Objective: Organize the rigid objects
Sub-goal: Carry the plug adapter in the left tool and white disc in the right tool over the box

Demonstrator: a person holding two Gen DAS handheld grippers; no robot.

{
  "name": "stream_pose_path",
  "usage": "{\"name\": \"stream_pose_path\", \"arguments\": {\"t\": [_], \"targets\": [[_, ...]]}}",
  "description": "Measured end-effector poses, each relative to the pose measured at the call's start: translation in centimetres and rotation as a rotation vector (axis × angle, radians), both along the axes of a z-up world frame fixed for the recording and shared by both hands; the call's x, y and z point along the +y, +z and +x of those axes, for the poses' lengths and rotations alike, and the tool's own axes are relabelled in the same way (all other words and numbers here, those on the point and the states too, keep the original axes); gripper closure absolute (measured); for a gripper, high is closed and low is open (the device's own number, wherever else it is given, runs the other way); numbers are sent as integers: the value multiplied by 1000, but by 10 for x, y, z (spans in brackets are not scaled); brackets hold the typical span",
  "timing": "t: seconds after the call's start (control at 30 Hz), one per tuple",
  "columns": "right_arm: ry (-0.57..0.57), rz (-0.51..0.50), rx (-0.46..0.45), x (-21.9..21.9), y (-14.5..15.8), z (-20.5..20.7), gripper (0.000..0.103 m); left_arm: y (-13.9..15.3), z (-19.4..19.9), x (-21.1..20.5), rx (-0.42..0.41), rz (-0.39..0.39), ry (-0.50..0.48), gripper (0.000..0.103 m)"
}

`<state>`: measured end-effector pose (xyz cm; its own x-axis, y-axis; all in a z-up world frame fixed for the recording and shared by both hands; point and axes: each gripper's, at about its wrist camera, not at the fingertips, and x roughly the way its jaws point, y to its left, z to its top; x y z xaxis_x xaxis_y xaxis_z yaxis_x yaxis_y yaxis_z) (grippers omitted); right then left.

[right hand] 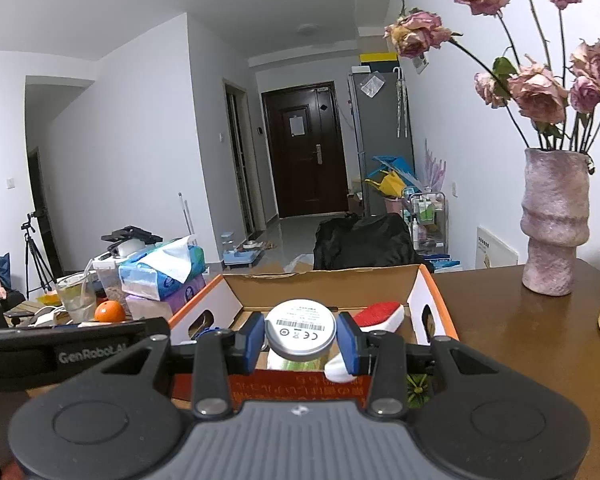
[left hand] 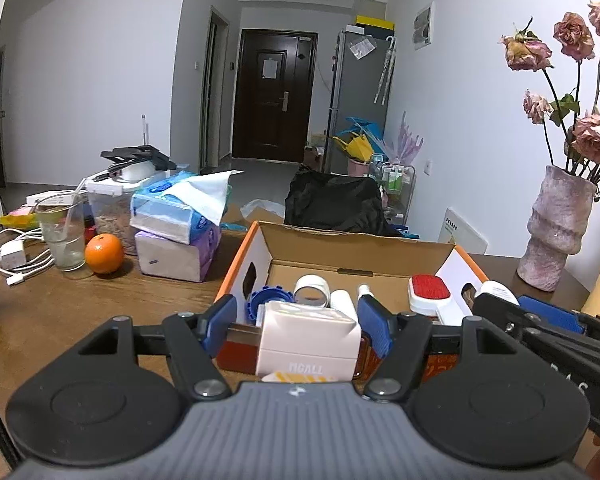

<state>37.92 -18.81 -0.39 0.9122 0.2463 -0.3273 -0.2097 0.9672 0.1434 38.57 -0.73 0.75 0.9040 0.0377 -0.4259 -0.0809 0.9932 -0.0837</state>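
Observation:
An open cardboard box (left hand: 364,248) with orange edges stands on the wooden table and also shows in the right wrist view (right hand: 320,280). Inside lie a blue cap (left hand: 266,300), a white tape roll (left hand: 312,290), a white bottle (left hand: 342,300) and a red-and-white brush (left hand: 430,292). My left gripper (left hand: 296,324) is open around a white MCALL box (left hand: 308,340) at the box's near wall; the blue pads stand apart from it. My right gripper (right hand: 302,340) is shut on a round white can (right hand: 300,326) above the near edge; the brush (right hand: 380,314) lies behind.
Tissue packs (left hand: 176,224), an orange (left hand: 104,254), a glass with a straw (left hand: 62,236) and white cables (left hand: 16,256) sit left of the box. A pink vase (right hand: 552,224) of dried roses stands on the right. A black chair (left hand: 336,204) is behind the table.

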Motion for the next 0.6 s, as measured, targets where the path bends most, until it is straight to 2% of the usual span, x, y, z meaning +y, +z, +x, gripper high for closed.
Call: {"name": "stream_pose_path", "arguments": {"t": [0.6], "targets": [[-6,-24,16,-3,-7,53,65,-5,57,-6,7,16,5,34]]}}
